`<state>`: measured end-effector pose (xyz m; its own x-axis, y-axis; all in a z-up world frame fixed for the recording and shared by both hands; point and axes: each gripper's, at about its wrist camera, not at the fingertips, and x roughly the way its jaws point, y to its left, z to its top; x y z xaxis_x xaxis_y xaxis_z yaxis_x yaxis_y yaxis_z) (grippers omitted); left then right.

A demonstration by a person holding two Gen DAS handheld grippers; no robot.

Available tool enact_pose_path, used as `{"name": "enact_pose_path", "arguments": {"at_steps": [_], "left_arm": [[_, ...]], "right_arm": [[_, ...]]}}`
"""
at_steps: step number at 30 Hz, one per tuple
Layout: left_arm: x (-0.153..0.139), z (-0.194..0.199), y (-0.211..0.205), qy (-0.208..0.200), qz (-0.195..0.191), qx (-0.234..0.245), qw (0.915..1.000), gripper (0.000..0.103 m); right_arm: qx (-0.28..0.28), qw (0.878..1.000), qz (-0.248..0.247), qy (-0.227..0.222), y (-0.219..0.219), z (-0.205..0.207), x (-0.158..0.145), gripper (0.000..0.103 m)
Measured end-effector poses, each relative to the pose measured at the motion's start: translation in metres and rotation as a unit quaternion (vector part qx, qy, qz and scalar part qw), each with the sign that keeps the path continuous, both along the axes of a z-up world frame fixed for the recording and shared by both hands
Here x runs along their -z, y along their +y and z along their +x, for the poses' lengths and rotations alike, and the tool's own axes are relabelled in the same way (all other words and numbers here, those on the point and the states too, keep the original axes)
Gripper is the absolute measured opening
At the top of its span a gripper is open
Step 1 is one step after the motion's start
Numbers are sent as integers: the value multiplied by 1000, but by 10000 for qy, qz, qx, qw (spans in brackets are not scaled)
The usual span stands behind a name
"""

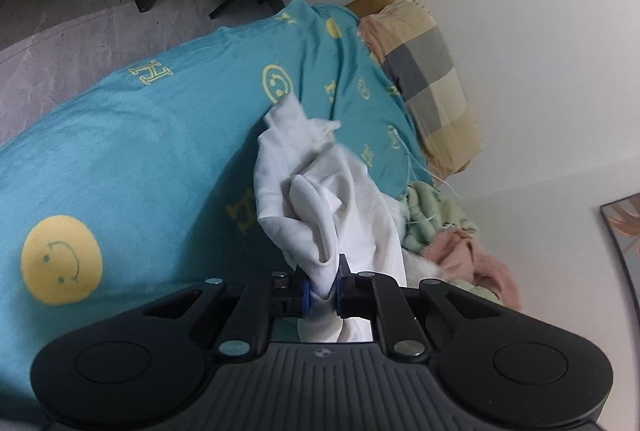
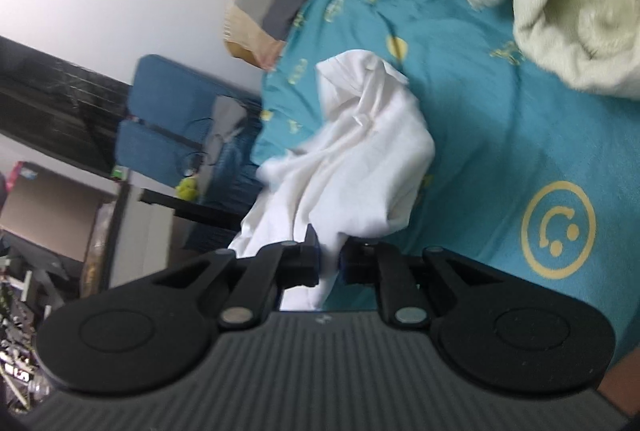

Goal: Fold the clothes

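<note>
Only leftward: pink cloth [image 1: 476, 259] beside white garment [image 1: 320, 191].

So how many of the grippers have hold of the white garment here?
2. The left gripper pinches a fold of the white garment at the bottom of its own view; the right gripper clamps another part the same way. Nothing hides either grip.

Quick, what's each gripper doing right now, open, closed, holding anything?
Left gripper: closed on the white garment, fabric pinched between its pads.
Right gripper: closed on the same white garment, a fold clamped between its pads.
</note>
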<state>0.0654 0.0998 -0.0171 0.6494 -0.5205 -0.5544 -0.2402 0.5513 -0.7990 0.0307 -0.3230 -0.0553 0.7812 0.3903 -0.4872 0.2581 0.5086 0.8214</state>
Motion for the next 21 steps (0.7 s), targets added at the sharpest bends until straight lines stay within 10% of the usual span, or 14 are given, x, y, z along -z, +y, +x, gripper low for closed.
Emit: {"name": "enact_pose_path", "arguments": {"at_steps": [10, 21], "left_arm": [[3, -108, 14, 337, -374, -96, 9987, 11], [6, -7, 6, 568, -725, -585, 9940, 13]], "right_arm": [[-193, 9984, 366, 374, -1, -91, -3, 12], [414, 9911, 1089, 651, -10, 2, 0, 14]]}}
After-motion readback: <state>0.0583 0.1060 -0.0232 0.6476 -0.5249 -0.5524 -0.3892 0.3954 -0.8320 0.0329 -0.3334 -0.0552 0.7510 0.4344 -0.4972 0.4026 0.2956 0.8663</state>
